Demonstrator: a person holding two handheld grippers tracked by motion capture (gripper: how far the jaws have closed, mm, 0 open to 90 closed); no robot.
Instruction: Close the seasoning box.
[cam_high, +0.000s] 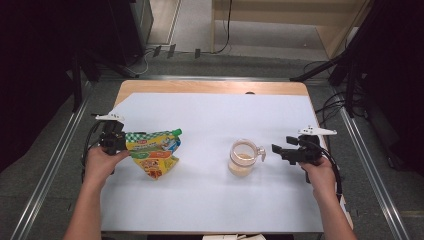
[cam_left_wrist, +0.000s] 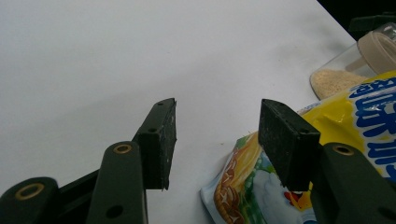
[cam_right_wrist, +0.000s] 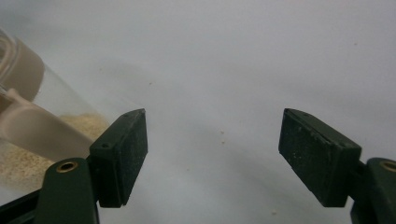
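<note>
On the white sheet (cam_high: 210, 120) over the table lies a yellow-green snack pouch (cam_high: 154, 152), left of centre; a clear jar (cam_high: 243, 157) holding pale crumbs stands upright, well apart to its right; the left gripper (cam_left_wrist: 217, 135) sits just beside the pouch's left edge, jaws spread, holding nothing; the right gripper (cam_right_wrist: 212, 156), near the jar, likewise gapes empty.

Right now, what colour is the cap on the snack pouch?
Green. The small screw cap sits at the top corner of the yellow printed plastic snack pouch; it shows best in the high view.
</note>
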